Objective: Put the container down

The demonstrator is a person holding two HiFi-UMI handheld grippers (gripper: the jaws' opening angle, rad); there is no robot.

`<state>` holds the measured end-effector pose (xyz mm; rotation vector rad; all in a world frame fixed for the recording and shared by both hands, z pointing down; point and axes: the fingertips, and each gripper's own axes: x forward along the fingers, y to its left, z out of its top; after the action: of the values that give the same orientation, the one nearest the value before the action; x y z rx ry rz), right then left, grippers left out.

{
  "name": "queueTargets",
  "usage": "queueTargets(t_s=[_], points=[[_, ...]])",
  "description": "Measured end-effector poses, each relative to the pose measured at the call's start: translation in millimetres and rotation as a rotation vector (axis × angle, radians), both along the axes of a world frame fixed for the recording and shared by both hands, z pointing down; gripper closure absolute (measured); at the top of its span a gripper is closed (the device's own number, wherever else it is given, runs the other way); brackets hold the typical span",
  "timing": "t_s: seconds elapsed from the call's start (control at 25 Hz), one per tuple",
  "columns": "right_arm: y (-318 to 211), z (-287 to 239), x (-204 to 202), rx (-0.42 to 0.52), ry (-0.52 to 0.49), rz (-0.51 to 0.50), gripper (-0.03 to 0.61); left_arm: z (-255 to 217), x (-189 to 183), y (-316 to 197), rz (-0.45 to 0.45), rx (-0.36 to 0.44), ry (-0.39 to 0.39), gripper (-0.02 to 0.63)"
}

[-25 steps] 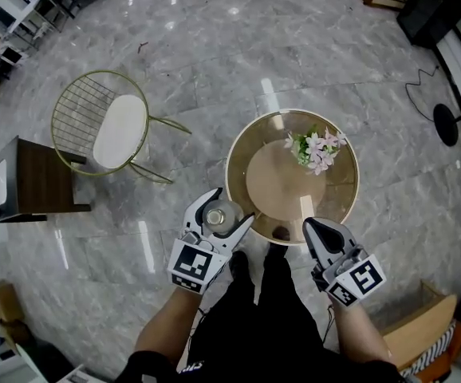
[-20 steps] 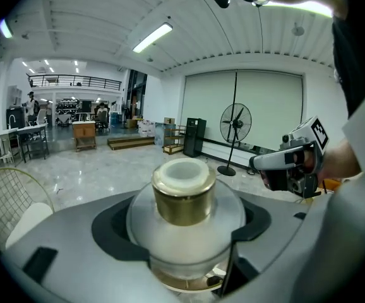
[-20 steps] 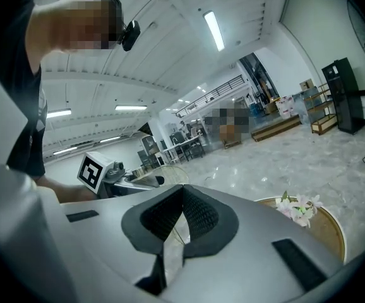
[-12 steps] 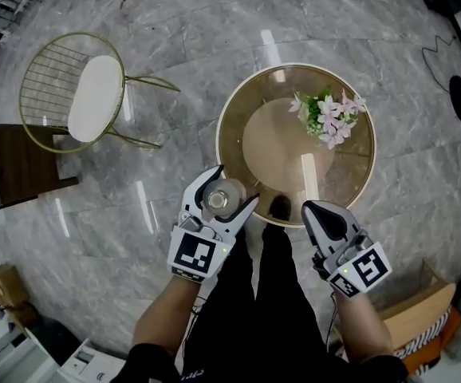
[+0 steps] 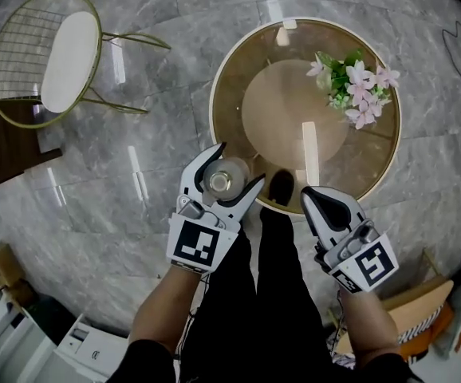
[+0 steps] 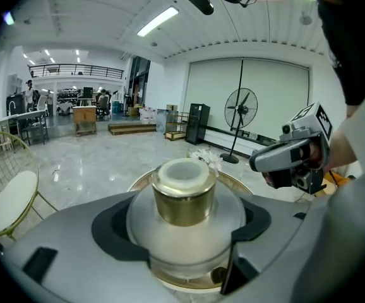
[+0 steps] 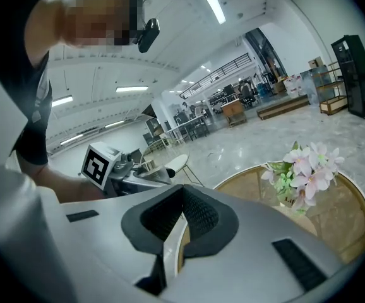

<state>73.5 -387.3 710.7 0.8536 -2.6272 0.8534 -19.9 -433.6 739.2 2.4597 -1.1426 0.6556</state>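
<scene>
Count as I read it from the feeds.

Grippers: two, the left gripper and the right gripper. Marker cubes: two, one behind each pair of fingers.

Containers: one container, seated between the left fingers.

Tables: one round table, ahead of both sets of fingertips.

Flowers: one bunch of flowers, well beyond the right fingertips.

Chairs: one wire chair, far out to the left of the left fingers.

Cabinets: one dark cabinet, also left of the left fingers.

Fans: one standing fan, far beyond the left fingertips.
</scene>
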Motion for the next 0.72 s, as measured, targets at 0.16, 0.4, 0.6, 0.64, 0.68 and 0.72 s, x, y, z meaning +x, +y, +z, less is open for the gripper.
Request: queueTargets(t_s=[0.16, 0.4, 0.6, 0.64, 0.68, 0.72], points=[[6, 44, -8, -0.016, 0.006, -0.009, 0.563, 41, -1, 9, 0.004, -0.022, -0.011, 0.265], [19, 92, -19, -0.030, 0.019, -0.027, 0.563, 95, -6, 26, 0.005, -0.072, -0.022, 0.265], [30, 114, -32, -0.041, 0.026, -0.062, 0.563, 125, -8, 31, 0.004, -0.095, -0.026, 0.265], [32, 116, -33, -0.042, 0.028, -0.069, 0.563, 129, -8, 31, 0.003, -0.098, -0.028, 0.265], [33, 119, -34, -0.042, 0.030, -0.074, 0.563, 133, -8, 30, 0.003, -0.100, -0.031, 0.265], [34, 121, -33, -0.041, 0.032, -0.076, 0.563, 136, -8, 29, 0.005, -0.100, -0.033, 0.265]])
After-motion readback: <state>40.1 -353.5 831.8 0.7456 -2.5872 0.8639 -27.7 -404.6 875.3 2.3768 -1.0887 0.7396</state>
